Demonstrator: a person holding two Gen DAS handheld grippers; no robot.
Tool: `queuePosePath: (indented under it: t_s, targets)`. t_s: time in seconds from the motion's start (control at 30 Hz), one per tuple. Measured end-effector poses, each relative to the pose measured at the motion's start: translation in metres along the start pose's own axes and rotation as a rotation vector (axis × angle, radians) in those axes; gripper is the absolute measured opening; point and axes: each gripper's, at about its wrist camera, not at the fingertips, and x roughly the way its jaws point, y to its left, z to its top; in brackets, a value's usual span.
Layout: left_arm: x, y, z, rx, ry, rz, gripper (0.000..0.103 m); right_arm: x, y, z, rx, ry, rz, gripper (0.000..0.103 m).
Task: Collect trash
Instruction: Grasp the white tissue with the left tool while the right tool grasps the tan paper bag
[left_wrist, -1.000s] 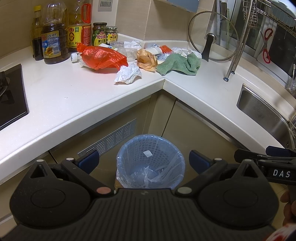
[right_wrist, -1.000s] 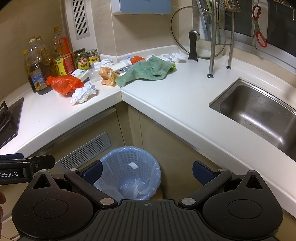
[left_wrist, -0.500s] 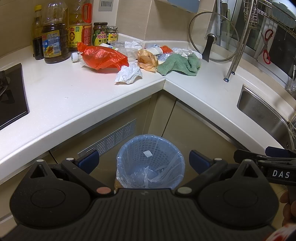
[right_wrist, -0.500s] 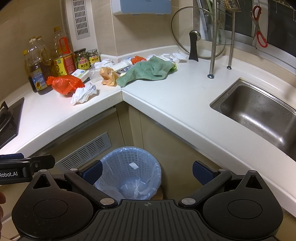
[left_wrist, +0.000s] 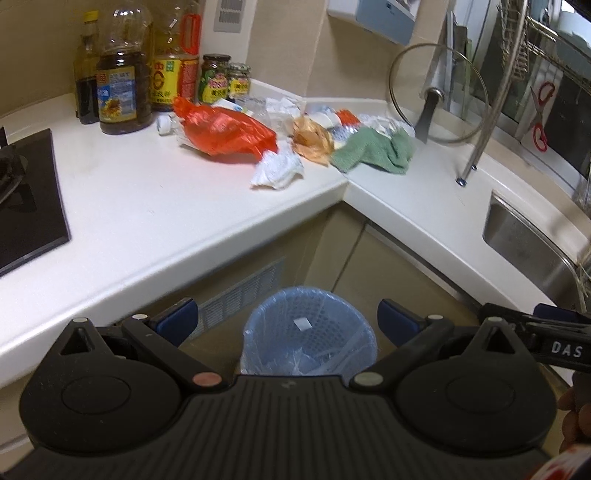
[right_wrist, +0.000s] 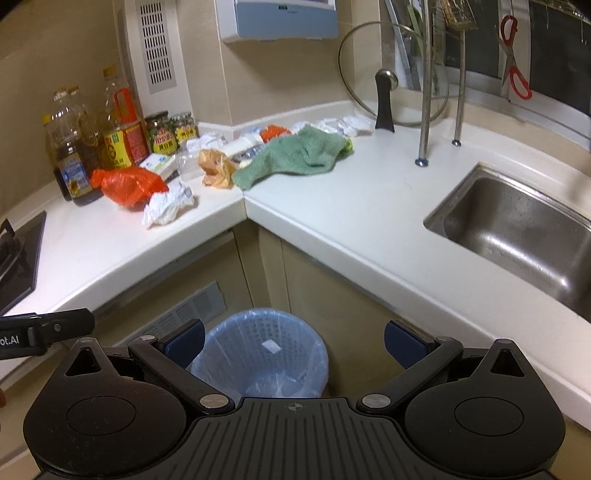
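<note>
A blue mesh bin (left_wrist: 308, 334) with a clear liner stands on the floor in the counter's corner; it also shows in the right wrist view (right_wrist: 264, 350). Trash lies on the white counter at the back of the corner: a red plastic bag (left_wrist: 225, 131) (right_wrist: 127, 184), crumpled white paper (left_wrist: 277, 170) (right_wrist: 168, 203), an orange-tan bag (left_wrist: 312, 140) (right_wrist: 214, 168) and more white scraps (right_wrist: 338, 125). My left gripper (left_wrist: 288, 323) is open and empty above the bin. My right gripper (right_wrist: 295, 338) is open and empty above the bin too.
A green cloth (left_wrist: 373, 151) (right_wrist: 295, 155) lies by the trash. Oil bottles (left_wrist: 123, 92) and jars (left_wrist: 216, 79) stand at back left. A black hob (left_wrist: 26, 206) is at left, a steel sink (right_wrist: 517, 229) at right. A glass lid (right_wrist: 393, 92) leans on a rack.
Both grippers have risen and tilted up slightly, so the counter and trash sit lower in both views. Both stay open and empty.
</note>
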Motion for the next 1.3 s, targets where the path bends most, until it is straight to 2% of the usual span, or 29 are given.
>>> queuePosePath:
  t_s: [0.27,0.43,0.63,0.87,1.07,1.13,1.2,1.3]
  targets:
    - [0.019,0.019,0.025,0.013,-0.016,-0.035,0.102,0.003,0.008,0.008,-0.007,-0.076,-0.014,0.103]
    - [0.048,0.020,0.048,-0.003,-0.029,-0.034,0.102,0.033,-0.002,0.029,-0.022,-0.093,0.004,0.103]
    - [0.095,0.013,0.084,-0.042,-0.063,0.006,0.097,0.101,-0.016,0.080,-0.091,-0.088,0.111,0.102]
    - [0.152,0.000,0.115,-0.060,-0.063,0.109,0.086,0.169,-0.029,0.137,-0.220,-0.072,0.271,0.102]
    - [0.185,-0.006,0.125,-0.011,-0.032,0.145,0.064,0.209,-0.025,0.165,-0.301,-0.058,0.360,0.102]
    - [0.192,-0.007,0.127,0.009,-0.011,0.138,0.047,0.213,-0.022,0.168,-0.310,-0.068,0.374,0.102]
    - [0.197,-0.009,0.127,0.035,0.015,0.132,0.034,0.218,-0.016,0.171,-0.314,-0.071,0.380,0.102]
    - [0.196,-0.011,0.127,0.057,0.035,0.128,0.026,0.223,-0.008,0.173,-0.322,-0.065,0.405,0.102]
